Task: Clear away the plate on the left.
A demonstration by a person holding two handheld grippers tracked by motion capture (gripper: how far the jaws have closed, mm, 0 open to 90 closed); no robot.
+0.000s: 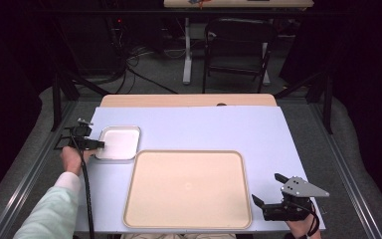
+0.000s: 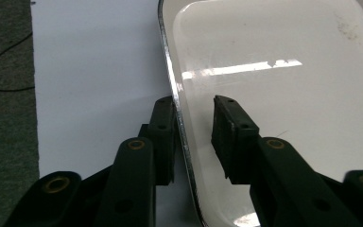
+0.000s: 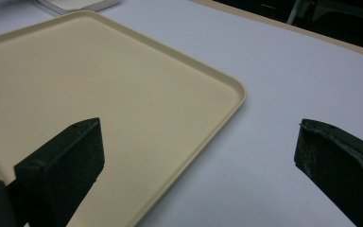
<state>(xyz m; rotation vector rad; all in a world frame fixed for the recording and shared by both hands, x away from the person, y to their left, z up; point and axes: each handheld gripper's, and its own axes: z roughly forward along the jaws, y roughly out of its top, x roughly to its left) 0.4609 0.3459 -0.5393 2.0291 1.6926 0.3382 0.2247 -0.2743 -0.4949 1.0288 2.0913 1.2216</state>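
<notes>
High view, left claw: the left claw sits at the near-left rim of the small white rectangular enamel tray with a dark metal rim, its tips at the tray's edge.
High view, surroundings: beyond the claw's tips the white tray lies flat on the pale lilac table; off to the claw's right, just beside the white tray's corner, lies the large beige rectangular plastic tray, bare.
High view, right claw: the right claw hovers just beside the beige tray's near-right corner, spread wide and holding nothing.
Left claw view, grip: the jaws straddle the white tray's rim, one outside over the table, one inside over the glossy floor; they are narrow, with a gap on the inner side, so not yet clamped.
Left claw view, advice: my judgement is that the step is seizing the rim; close squarely with the rim deep between the pads, since the lip is thin and slick and could slip or tip the tray when lifted.
Right claw view, state: jaws wide, empty, with the beige tray's corner between and ahead of them.
Right claw view, advice: likely best kept clear of the left claw's path.
</notes>
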